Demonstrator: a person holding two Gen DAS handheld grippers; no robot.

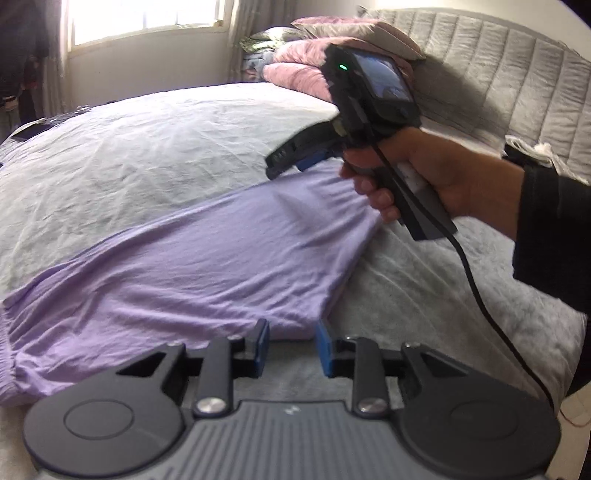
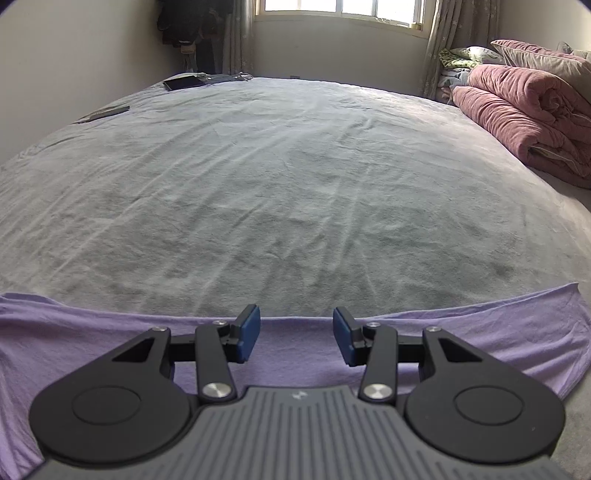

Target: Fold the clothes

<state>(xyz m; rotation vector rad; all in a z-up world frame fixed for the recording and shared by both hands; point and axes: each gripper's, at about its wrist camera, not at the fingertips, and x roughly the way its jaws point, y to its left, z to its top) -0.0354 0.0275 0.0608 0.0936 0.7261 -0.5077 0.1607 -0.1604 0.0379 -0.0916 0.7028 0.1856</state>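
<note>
Item 1, nearest: left gripper [image 1: 291,334]. Jaws parted a little, blue pads clear of each other. The near edge of the cloth lies just ahead of and below the pads; nothing is visibly pinched, though the blur at that edge leaves a light touch possible.

Item 2: lilac garment [image 1: 192,266], the task's thing. It lies on the grey bedspread [image 1: 147,155] as a long band running from the lower left toward the person's right hand [image 1: 424,177]. Surface wrinkled and gathered at the left end; the right end is bunched just under that hand. In the right wrist view the same garment [image 2: 295,354] runs under the tool from edge to edge, its far hem fairly straight.

Item 3: right gripper [image 2: 295,332]. Jaws spread, pads well apart, poised over the cloth with nothing between them.

Item 4, farther: pink quilt [image 2: 517,110], folded and stacked near the grey padded headboard [image 1: 498,74].

Item 5, farthest: dark flat object [image 2: 184,82] at the bed's far corner, window [image 2: 343,11] behind.

Progress, as a judgement: the garment appears doubled lengthwise at most 1 time, and loosely. Neither tool holds it. Left to do: smooth the creases, square the edges, and fold the band across into a compact stack. No other clothes waiting are visible.
</note>
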